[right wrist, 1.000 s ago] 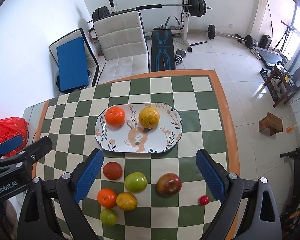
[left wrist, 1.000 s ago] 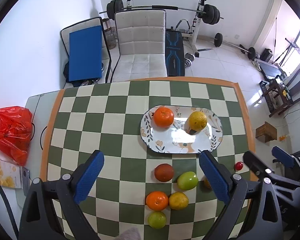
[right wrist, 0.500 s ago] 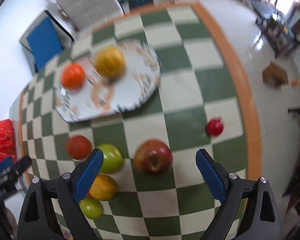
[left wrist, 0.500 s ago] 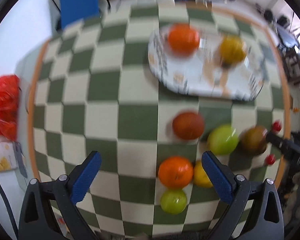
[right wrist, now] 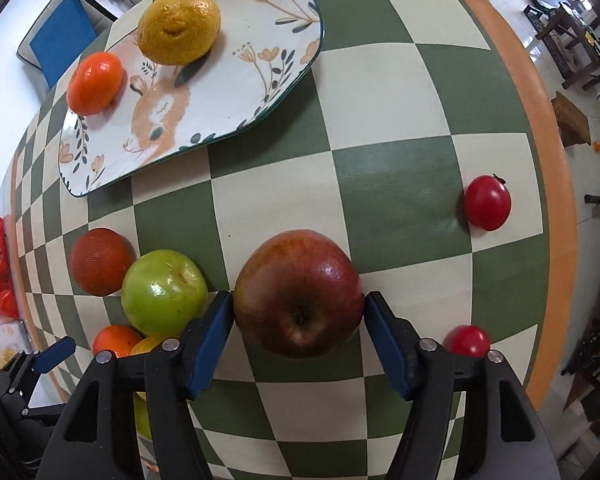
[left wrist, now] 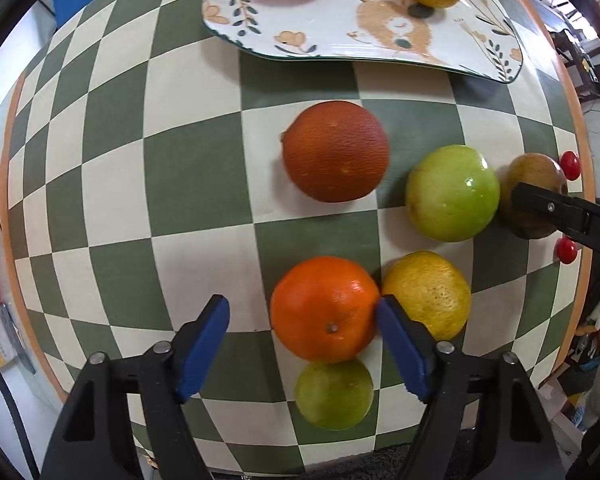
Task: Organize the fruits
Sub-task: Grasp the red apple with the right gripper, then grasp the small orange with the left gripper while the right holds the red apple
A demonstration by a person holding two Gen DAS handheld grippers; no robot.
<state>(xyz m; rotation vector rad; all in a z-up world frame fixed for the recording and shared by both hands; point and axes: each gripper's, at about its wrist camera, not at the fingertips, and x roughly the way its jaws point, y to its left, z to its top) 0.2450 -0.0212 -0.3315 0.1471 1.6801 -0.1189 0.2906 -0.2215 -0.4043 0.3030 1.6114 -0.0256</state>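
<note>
Fruit sorting looks barely started: only an orange [right wrist: 95, 83] and a yellow citrus [right wrist: 179, 26] sit on the floral plate [right wrist: 260, 60], while the rest lie on the checkered tablecloth [right wrist: 380, 80] on the near side of the plate. Closest to the plate is a dark red orange [left wrist: 335, 151], with a green apple [left wrist: 452, 193] just beside it; farther from the plate a bright orange [left wrist: 325, 309] touches a yellow lemon-like fruit [left wrist: 427, 295], and a lime [left wrist: 333, 393] lies farthest out. Two small red tomatoes [right wrist: 487, 202] rest near the cloth's orange border, well apart from the plate. The left gripper [left wrist: 302, 318] is lowered over the bright orange, its blue pads spread, one pad wedged between orange and lemon-like fruit, the other still off the peel. The right gripper [right wrist: 299, 322] straddles the red apple [right wrist: 299, 293] beside the green apple, pads at both flanks; whether they press or merely touch I cannot tell. Both fruits appear to rest on the cloth, so seven or so pieces likely remain to be moved.
</note>
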